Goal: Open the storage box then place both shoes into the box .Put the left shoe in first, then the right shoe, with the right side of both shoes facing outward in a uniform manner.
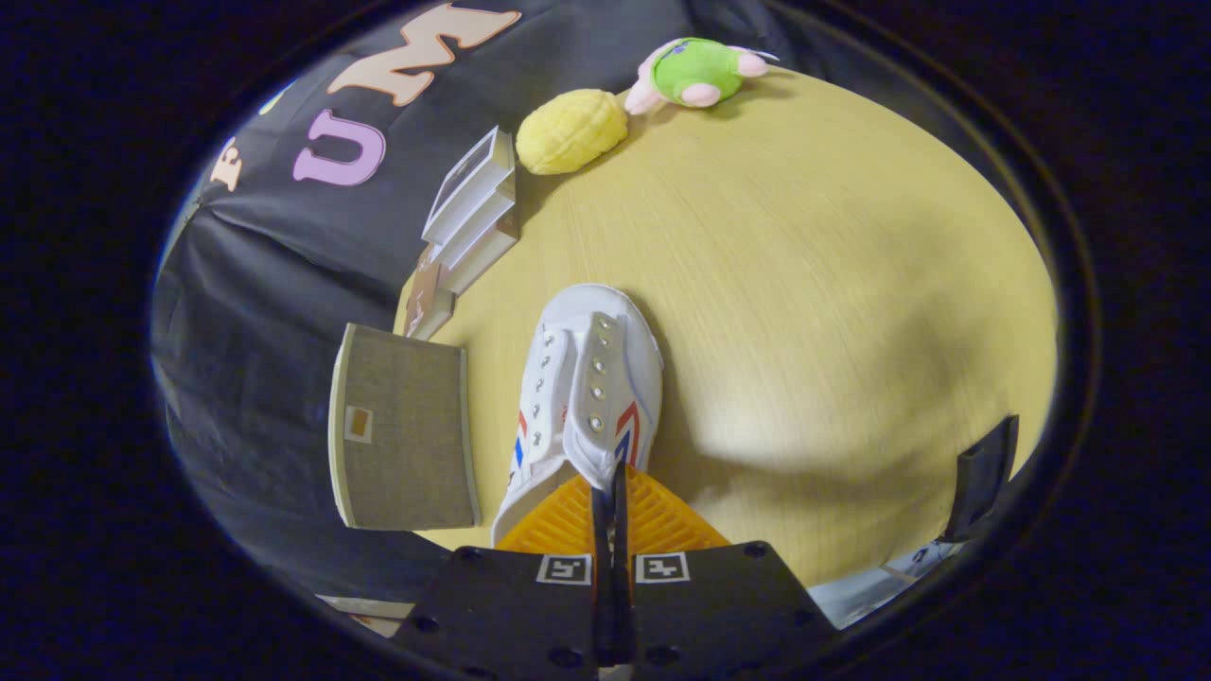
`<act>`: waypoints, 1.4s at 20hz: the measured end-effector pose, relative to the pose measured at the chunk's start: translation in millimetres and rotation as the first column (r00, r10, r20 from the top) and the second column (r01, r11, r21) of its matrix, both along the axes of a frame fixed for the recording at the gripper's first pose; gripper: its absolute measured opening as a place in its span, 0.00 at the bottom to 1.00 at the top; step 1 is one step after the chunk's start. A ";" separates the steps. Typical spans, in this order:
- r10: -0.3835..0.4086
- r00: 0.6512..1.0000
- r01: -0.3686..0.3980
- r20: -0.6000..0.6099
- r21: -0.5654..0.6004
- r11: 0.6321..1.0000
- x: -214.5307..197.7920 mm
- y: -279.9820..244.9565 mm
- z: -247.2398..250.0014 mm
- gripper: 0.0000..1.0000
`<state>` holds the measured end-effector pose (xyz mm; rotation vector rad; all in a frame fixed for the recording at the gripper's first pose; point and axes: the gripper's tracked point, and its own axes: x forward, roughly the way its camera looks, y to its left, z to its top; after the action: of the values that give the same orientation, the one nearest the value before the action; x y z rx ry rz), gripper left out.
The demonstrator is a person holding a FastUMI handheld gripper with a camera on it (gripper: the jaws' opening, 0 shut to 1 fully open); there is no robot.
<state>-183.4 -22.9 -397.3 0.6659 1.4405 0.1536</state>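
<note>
We see the tongs (613, 506) closed together on the heel edge of a white shoe (582, 397), which hangs toe-forward above the wooden bench (804, 284). Just left of the shoe stands the grey fabric storage box (402, 430). Beyond lie stacked books (473, 203), a yellow plush (570, 130) and a green plush toy (700, 71).

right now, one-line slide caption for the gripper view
Gripper shut on a white shoe's heel edge, lifting it over the wooden table beside the grey storage box.
</note>
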 end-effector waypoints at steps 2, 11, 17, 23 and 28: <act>0.025 1.000 -0.025 -0.018 -0.009 1.000 -4.9 0.1 -2.9 0.03; 0.099 0.989 -0.104 -0.114 -0.035 0.994 -20.2 5.3 -7.0 0.21; 0.222 0.964 -0.246 -0.146 -0.175 0.953 -22.0 2.9 -11.8 0.22; 0.273 0.940 -0.316 -0.203 -0.229 0.921 -29.8 12.2 -24.6 0.25; 0.295 0.935 -0.338 -0.197 -0.242 0.910 -28.2 2.5 -22.3 0.04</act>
<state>-211.6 -20.4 -419.7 0.2160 1.6794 0.1547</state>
